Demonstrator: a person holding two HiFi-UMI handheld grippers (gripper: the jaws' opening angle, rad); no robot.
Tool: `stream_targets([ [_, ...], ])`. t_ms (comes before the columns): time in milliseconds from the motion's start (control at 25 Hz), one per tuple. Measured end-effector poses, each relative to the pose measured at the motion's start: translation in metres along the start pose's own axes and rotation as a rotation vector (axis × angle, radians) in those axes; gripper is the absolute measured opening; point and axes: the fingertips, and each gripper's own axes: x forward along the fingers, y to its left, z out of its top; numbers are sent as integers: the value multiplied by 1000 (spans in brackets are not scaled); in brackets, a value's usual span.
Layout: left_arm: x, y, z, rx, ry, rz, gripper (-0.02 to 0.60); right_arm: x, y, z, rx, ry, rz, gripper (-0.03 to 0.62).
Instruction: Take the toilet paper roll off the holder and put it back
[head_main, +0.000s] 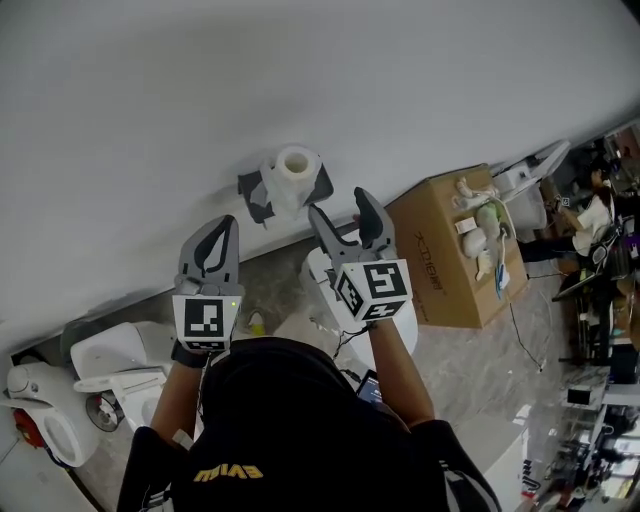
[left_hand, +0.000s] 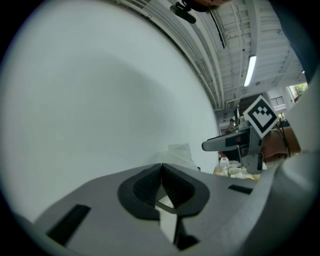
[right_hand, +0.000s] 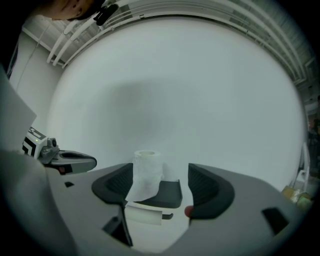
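Toilet paper roll stands upright on its dark holder, fixed to the white wall. In the head view both forearms reach forward side by side. The left gripper and right gripper point at the wall, short of the holder. A cardboard box sits on the floor to the right.

In the left gripper view the fingers are pressed together with nothing between them. The roll peeks just above them.

In the right gripper view the fingers stand apart. The roll is framed between them, untouched, farther off on the holder.
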Motion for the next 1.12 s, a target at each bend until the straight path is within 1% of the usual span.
stream_targets([
  [280, 7, -10, 4, -4, -8, -30, 12, -11, -16, 7, 2, -5, -35, 344],
  [600, 8, -7, 6, 2, -14, -36, 12, -9, -10, 7, 2, -5, -29, 325],
  [920, 9, -3, 4, -8, -18, -37, 12, -6, -10, 8, 2, 1, -31, 245],
  [1040, 9, -1, 6, -9, -22, -33, 12, -8, -9, 9, 6, 3, -32, 193],
  [1120, 9, 1, 8, -8, -25, -29, 12, -8, -8, 9, 6, 4, -29, 171],
])
